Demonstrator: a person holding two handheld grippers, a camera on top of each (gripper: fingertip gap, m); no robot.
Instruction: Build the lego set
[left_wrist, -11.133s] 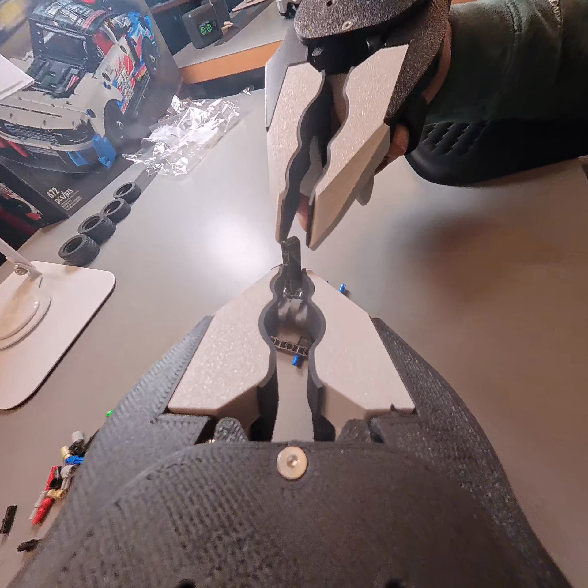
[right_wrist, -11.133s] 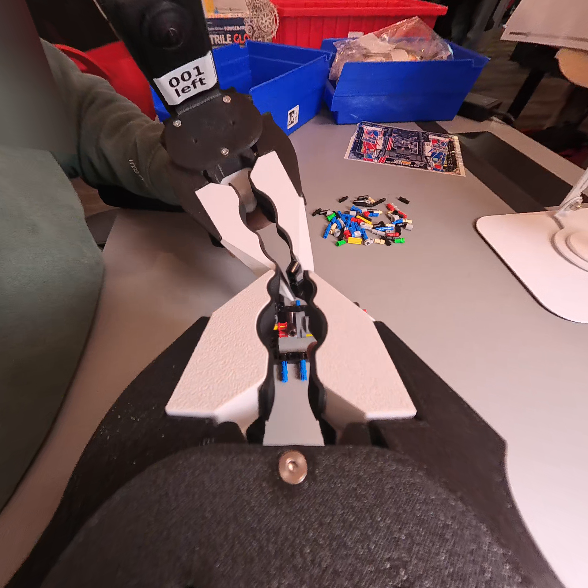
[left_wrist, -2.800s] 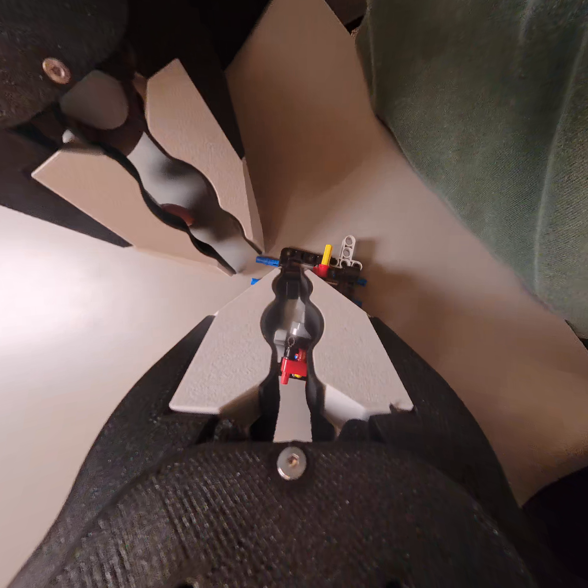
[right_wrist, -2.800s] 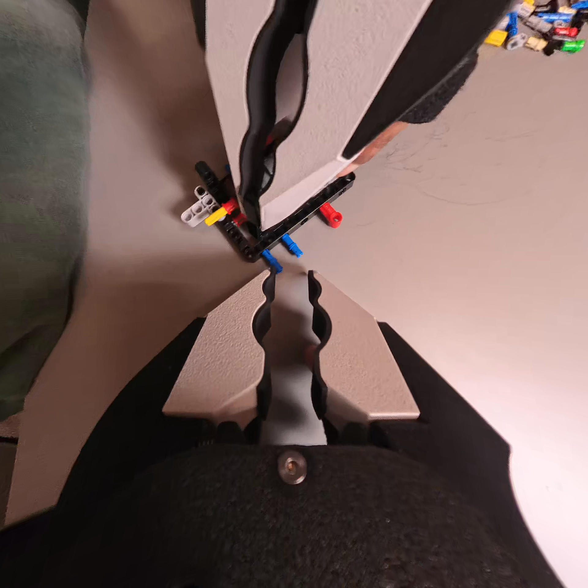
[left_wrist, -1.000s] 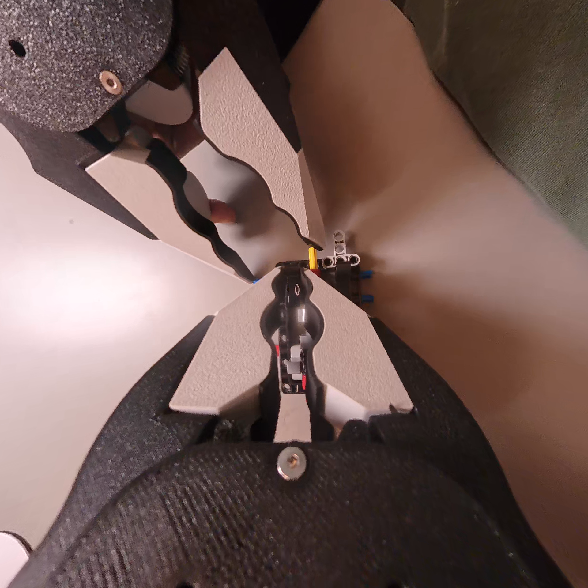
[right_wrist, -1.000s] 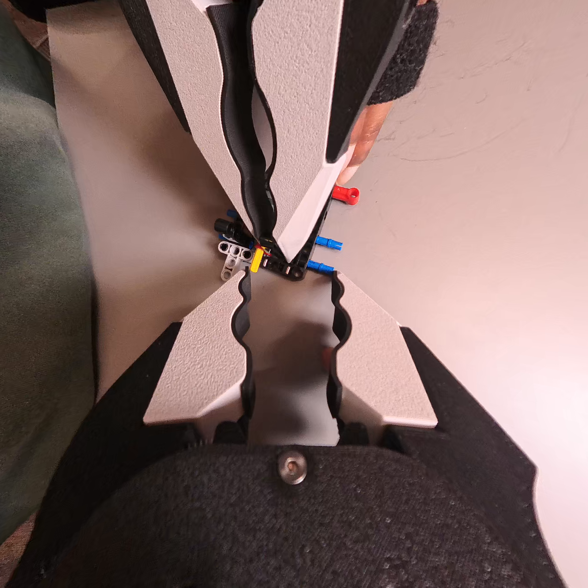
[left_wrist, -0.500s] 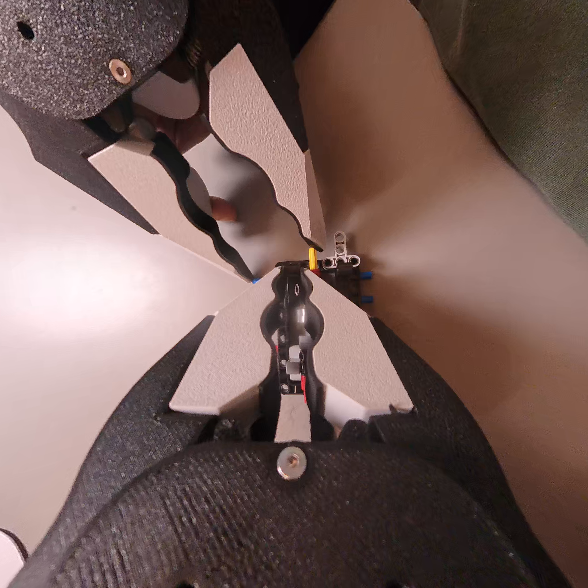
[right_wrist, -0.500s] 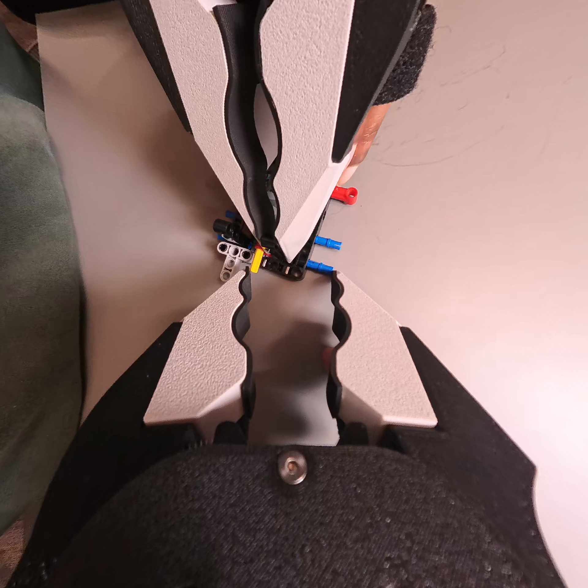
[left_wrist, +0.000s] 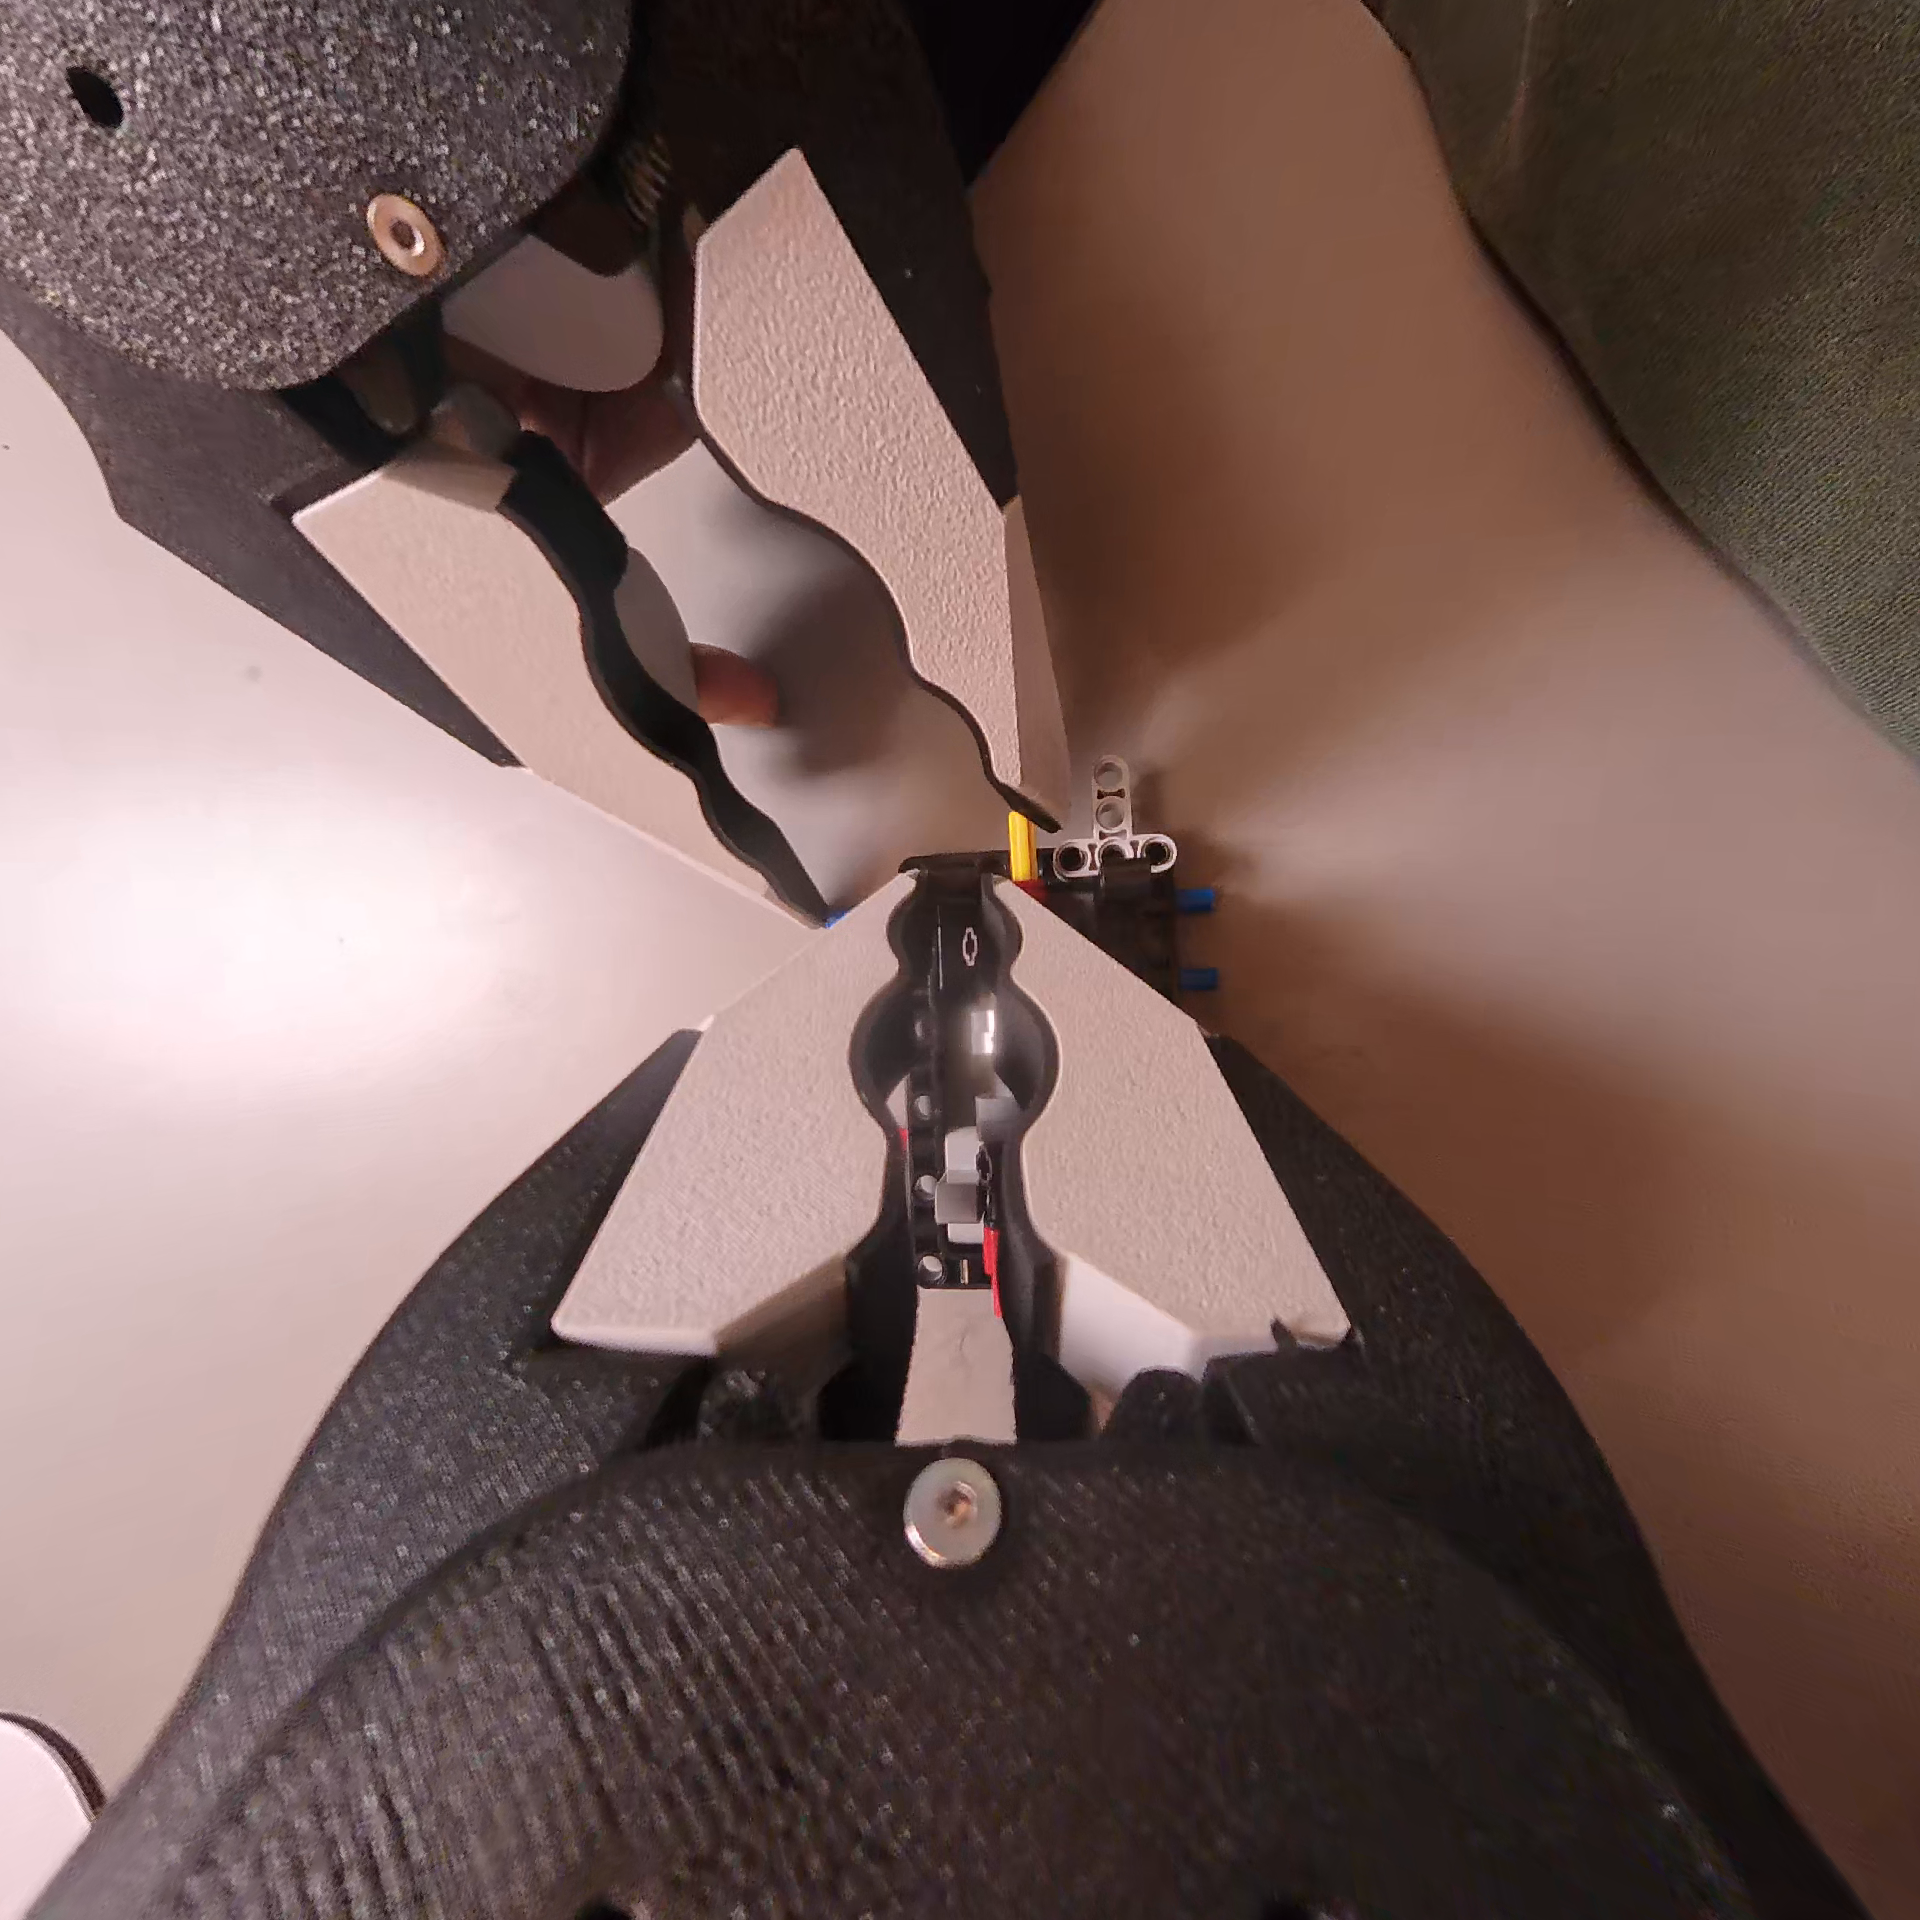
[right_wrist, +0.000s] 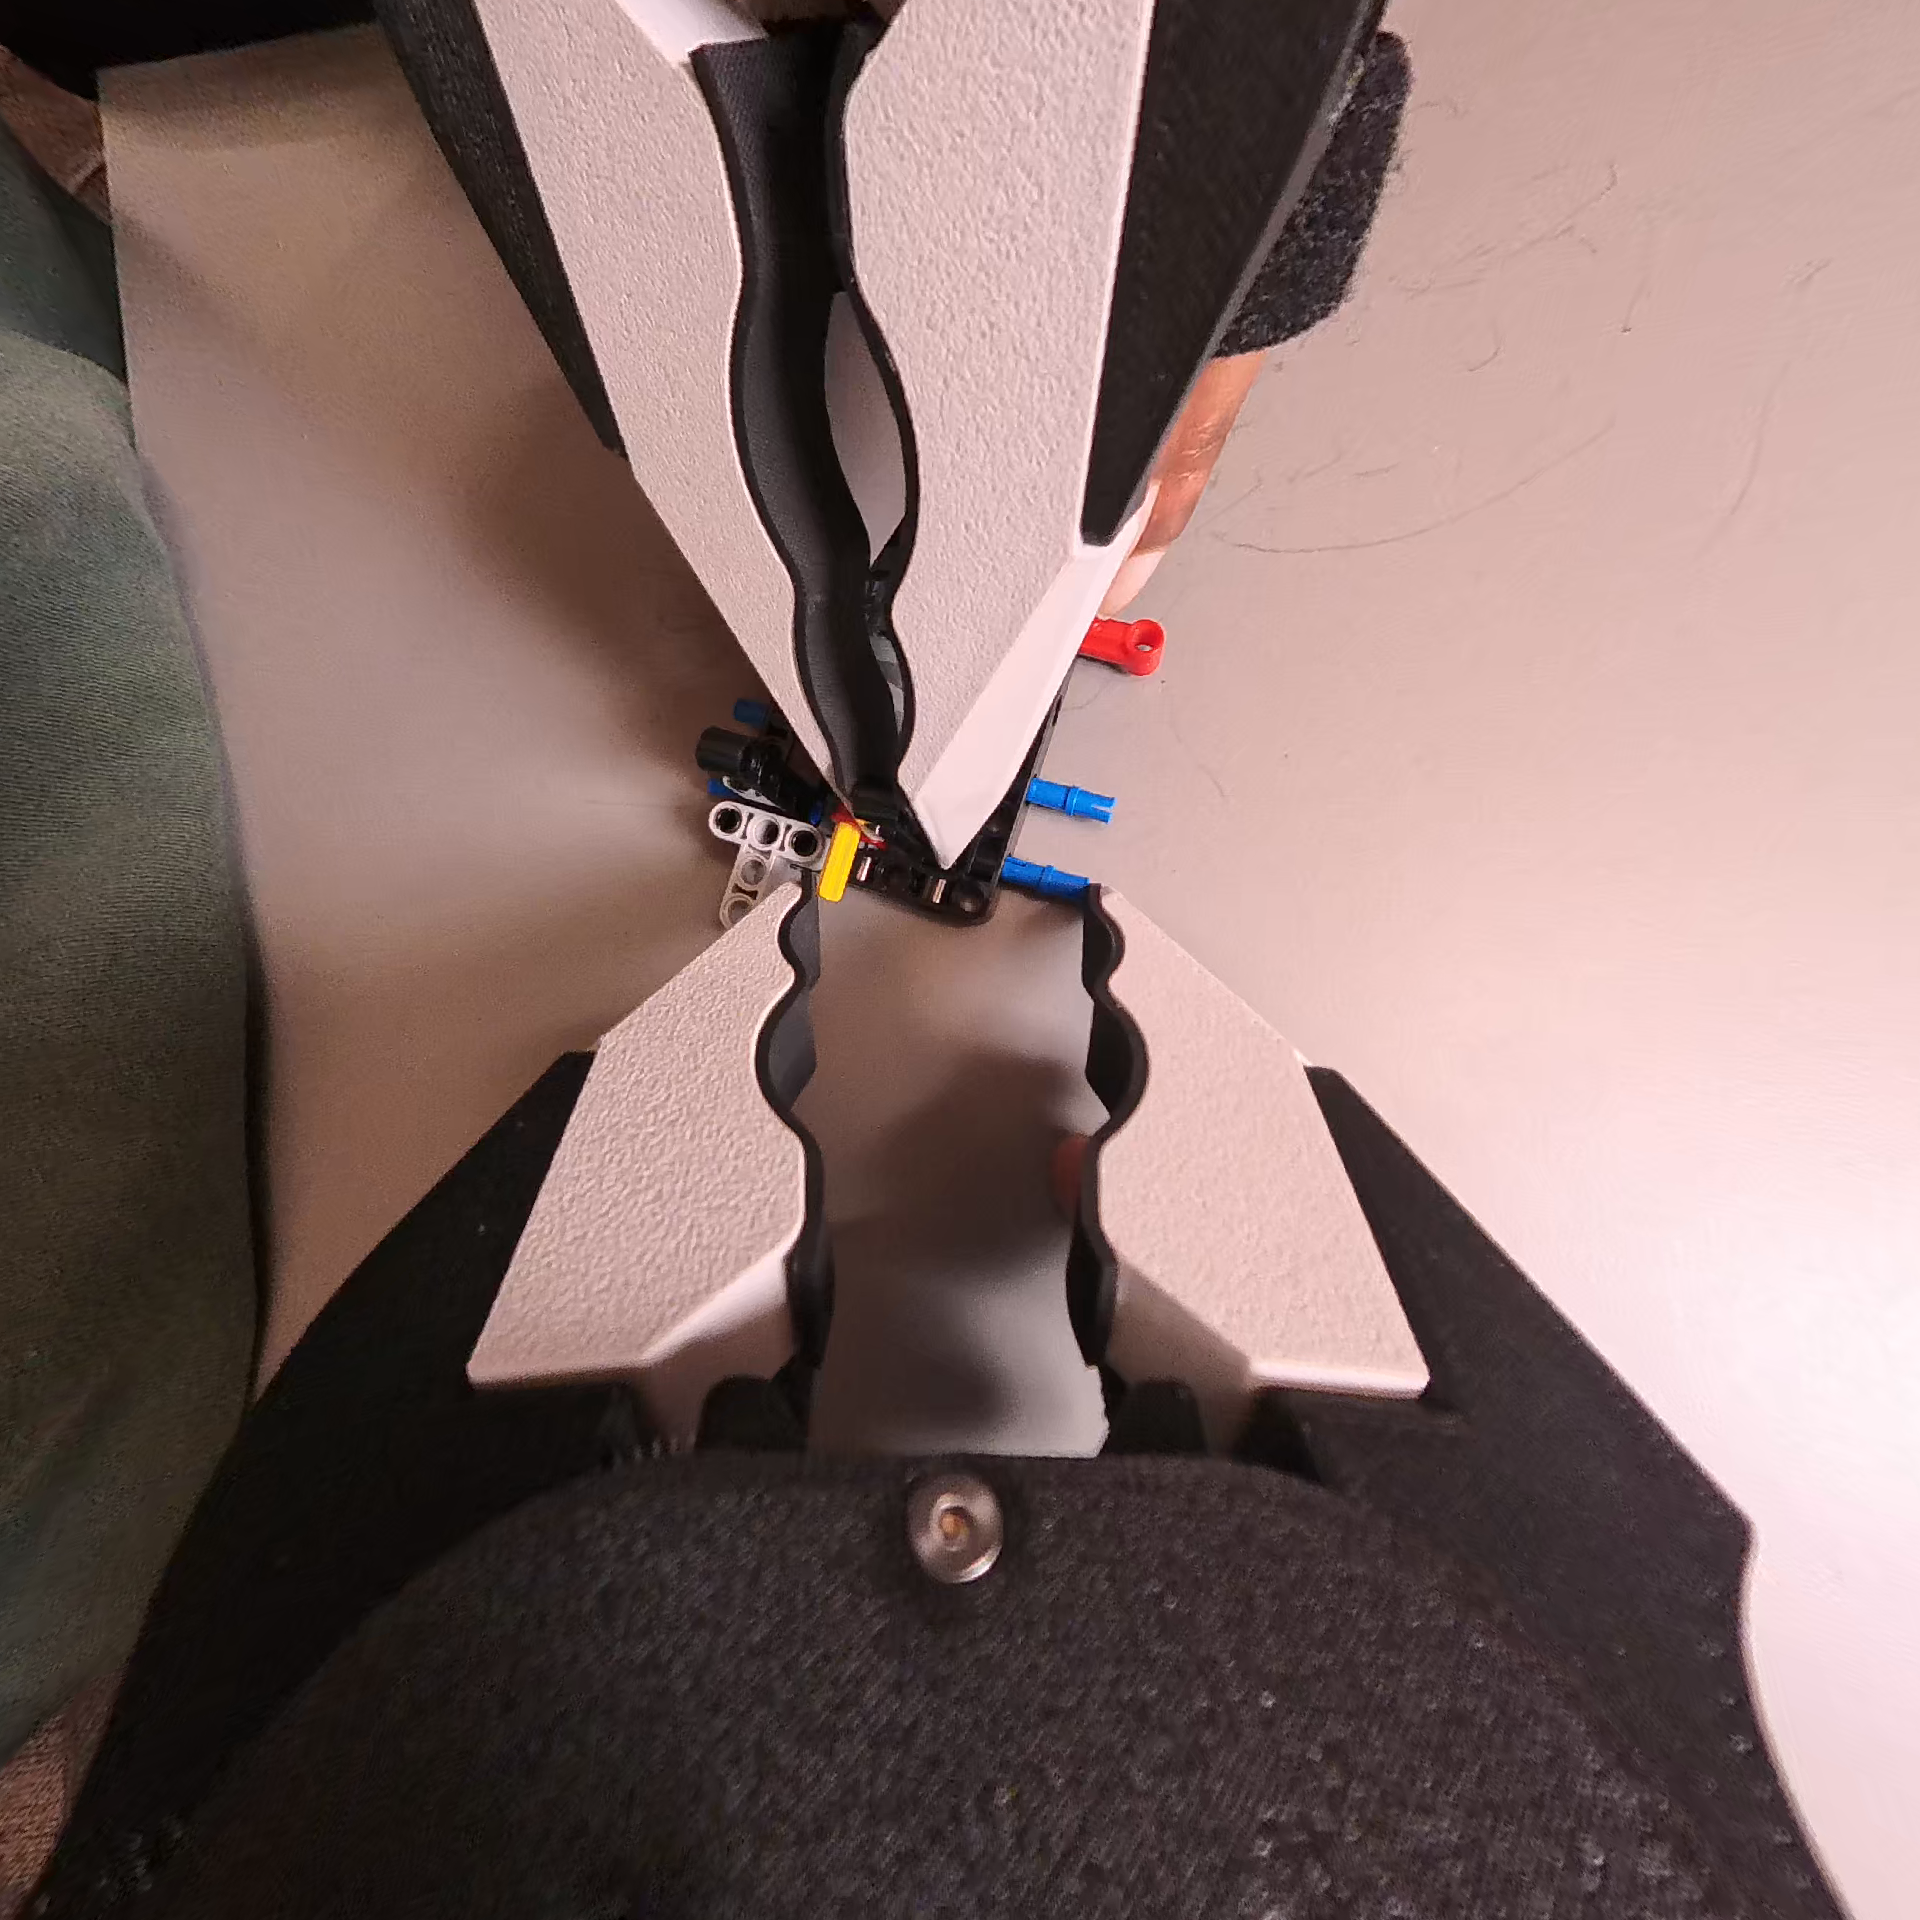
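Little has shifted since half a second ago. Left wrist view: left gripper (left_wrist: 954, 883) clamped on black lego assembly (left_wrist: 951, 1143), grey and red bits between jaws. Right wrist view: right gripper (right_wrist: 951, 902) jaws wide, empty; yellow pin (right_wrist: 837, 860), blue pins (right_wrist: 1068, 798) just beyond tips.

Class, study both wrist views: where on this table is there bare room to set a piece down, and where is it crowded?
Bare table spreads beyond the blue pins and red pin. A narrower strip lies between the grey T-piece and the green sleeve. It is crowded where the open right gripper meets the left gripper, shut on the lego assembly.
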